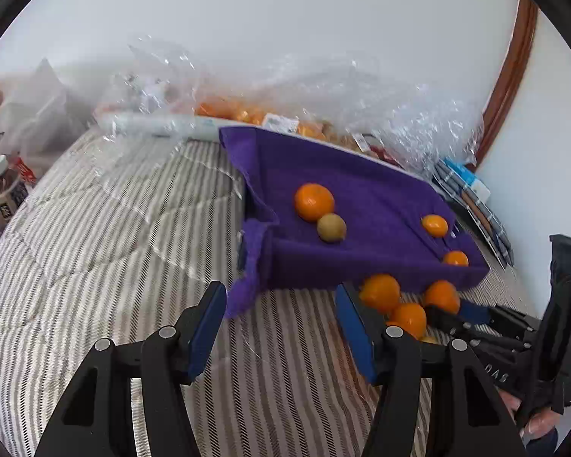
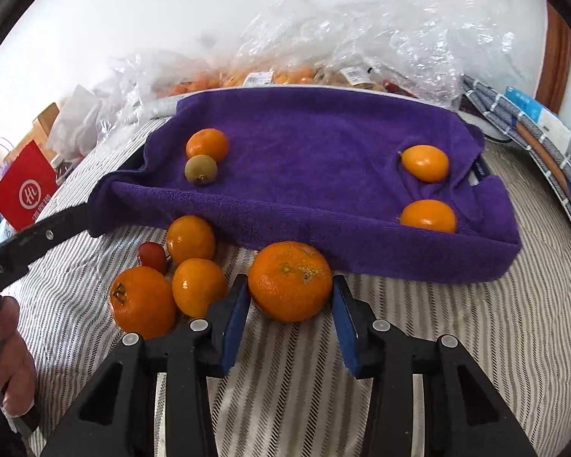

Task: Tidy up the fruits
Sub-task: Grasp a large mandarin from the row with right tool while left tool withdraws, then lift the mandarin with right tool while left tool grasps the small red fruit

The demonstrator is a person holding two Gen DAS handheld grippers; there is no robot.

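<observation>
So your right gripper (image 2: pixel 290 306) has the big orange (image 2: pixel 290 281) sitting right between its blue pads, up near the tips. The left pad looks like it's touching the peel; on the right one I honestly can't tell if there's a sliver of gap, so I won't call it a firm pinch yet. The fruit is still down on the striped blanket (image 2: pixel 456 342), just in front of the purple towel (image 2: pixel 304 133).

My guess on the layout: the towel is draped over a tray or box, so it makes a soft landing pad with a raised front edge that keeps round stuff from rolling off. There's already an orange (image 2: pixel 207 144) with a kiwi (image 2: pixel 200 168) touching it at the far left, and two small oranges (image 2: pixel 425 162) tucked into folds on the right. Looks like sorting by kind, maybe.

The loose pile (image 2: pixel 171 278) of three oranges and a small red fruit (image 2: pixel 153 256) sits just left of your right gripper, touching each other, so watch you don't nudge them.

Your left gripper (image 1: pixel 281 327) is spread with nothing in it, hovering over bare blanket by the towel's near-left corner, well clear of the action. Probably just parked there.
</observation>
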